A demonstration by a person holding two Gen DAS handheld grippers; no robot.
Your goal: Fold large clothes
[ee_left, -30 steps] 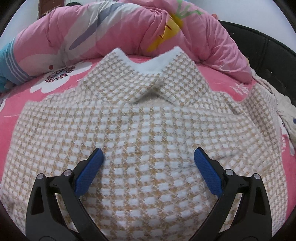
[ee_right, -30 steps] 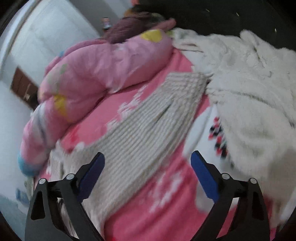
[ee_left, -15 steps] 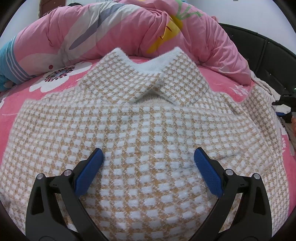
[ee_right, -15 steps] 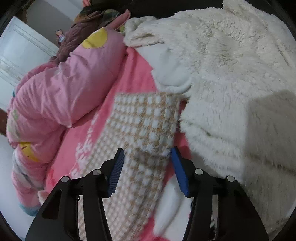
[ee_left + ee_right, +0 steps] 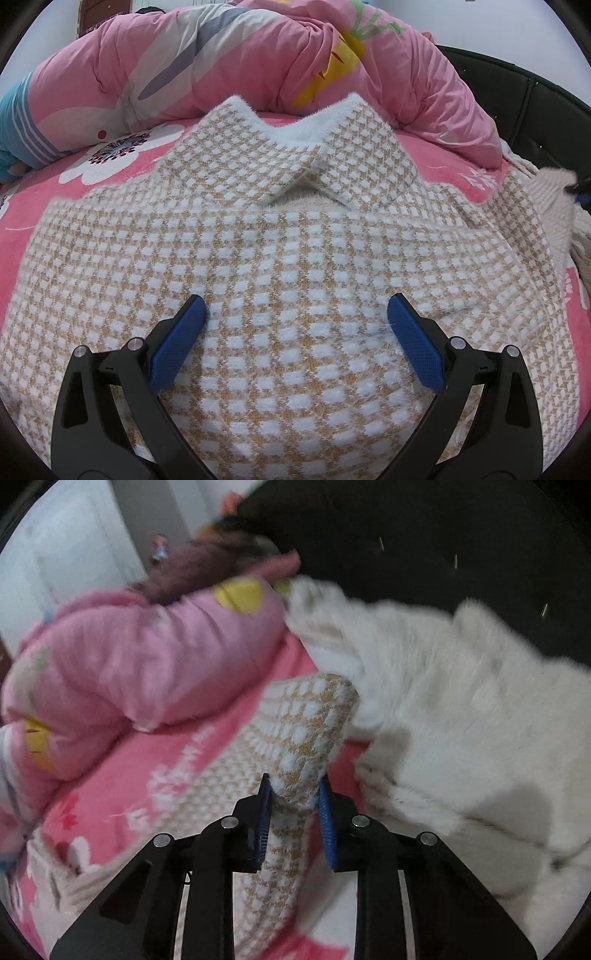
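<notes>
A tan-and-white checked sweater (image 5: 295,236) lies face up on the pink bed, collar toward the rolled duvet. My left gripper (image 5: 295,314) stands open with its blue pads resting on the sweater's chest, nothing pinched between them. In the right wrist view the sweater's sleeve end (image 5: 314,720) bunches up between the blue pads, raised off the bed. My right gripper (image 5: 293,786) is closing on that sleeve, and the pads press the cloth from both sides. At the right edge of the left wrist view a sliver of the right gripper (image 5: 580,192) shows beside the lifted sleeve.
A rolled pink duvet (image 5: 258,62) lies along the far side of the bed. A fluffy white garment (image 5: 461,709) is heaped right of the sleeve. The black headboard (image 5: 424,546) stands behind it. The pink flowered sheet (image 5: 110,162) shows around the sweater.
The right gripper went from wide open above the sleeve to closed on the sleeve end, and has lifted it. The left gripper and the sweater's body stay as they were.
</notes>
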